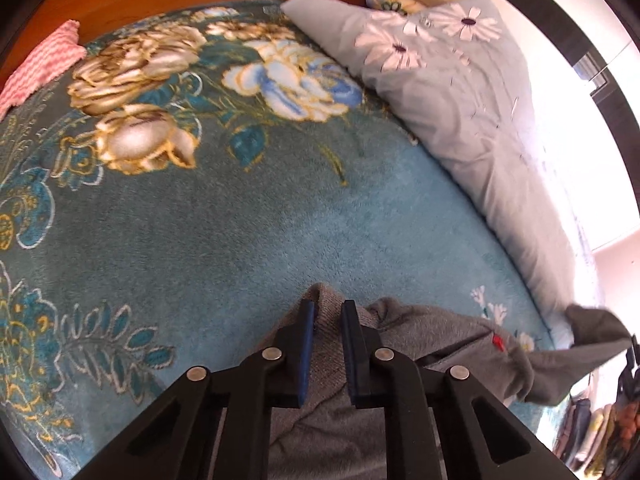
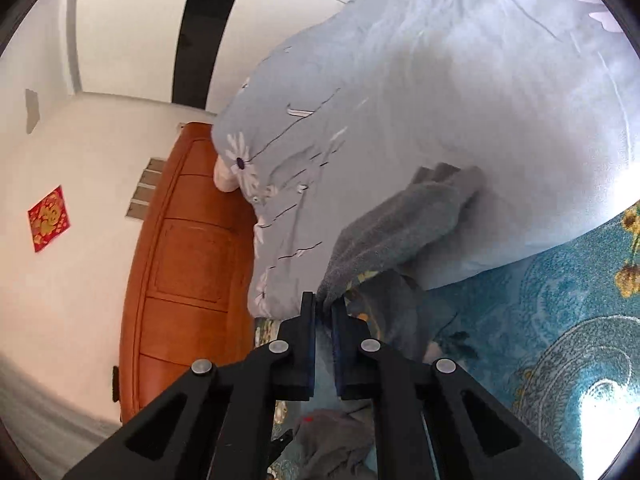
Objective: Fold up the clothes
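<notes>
Both wrist views close — shared quilt (image 1: pixel 460 92).

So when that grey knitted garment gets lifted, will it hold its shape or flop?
Probably flop: the grey knitted garment already sags between the left gripper and right gripper. Its fuzzy knit likely grips the fingers. It looks thick, so perhaps fairly heavy.

Left tongs (image 1: pixel 328 312), right tongs (image 2: pixel 323 306), black angular linkages, silver rivets, blue-faced pads
</notes>
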{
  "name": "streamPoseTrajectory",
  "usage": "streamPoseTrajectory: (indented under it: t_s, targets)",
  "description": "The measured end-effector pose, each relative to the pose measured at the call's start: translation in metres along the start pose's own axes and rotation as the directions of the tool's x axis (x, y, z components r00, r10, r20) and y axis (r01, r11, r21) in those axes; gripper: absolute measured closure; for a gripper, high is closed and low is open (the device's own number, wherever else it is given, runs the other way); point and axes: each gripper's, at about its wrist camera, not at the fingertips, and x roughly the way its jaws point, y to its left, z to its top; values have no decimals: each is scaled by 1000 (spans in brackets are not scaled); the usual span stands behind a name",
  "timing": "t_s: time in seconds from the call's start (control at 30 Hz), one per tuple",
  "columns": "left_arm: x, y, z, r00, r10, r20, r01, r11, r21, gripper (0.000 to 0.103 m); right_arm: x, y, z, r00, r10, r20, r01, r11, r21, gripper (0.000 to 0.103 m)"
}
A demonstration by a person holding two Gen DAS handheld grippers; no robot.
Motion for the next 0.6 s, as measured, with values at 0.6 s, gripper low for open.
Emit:
streamPoseTrajectory:
  t_s: [0.6]
  targets:
    - [7,7,-1,999,-28,-31,25,993,-119,101,-78,-23,-3,962,-269,53,268,963,26,96]
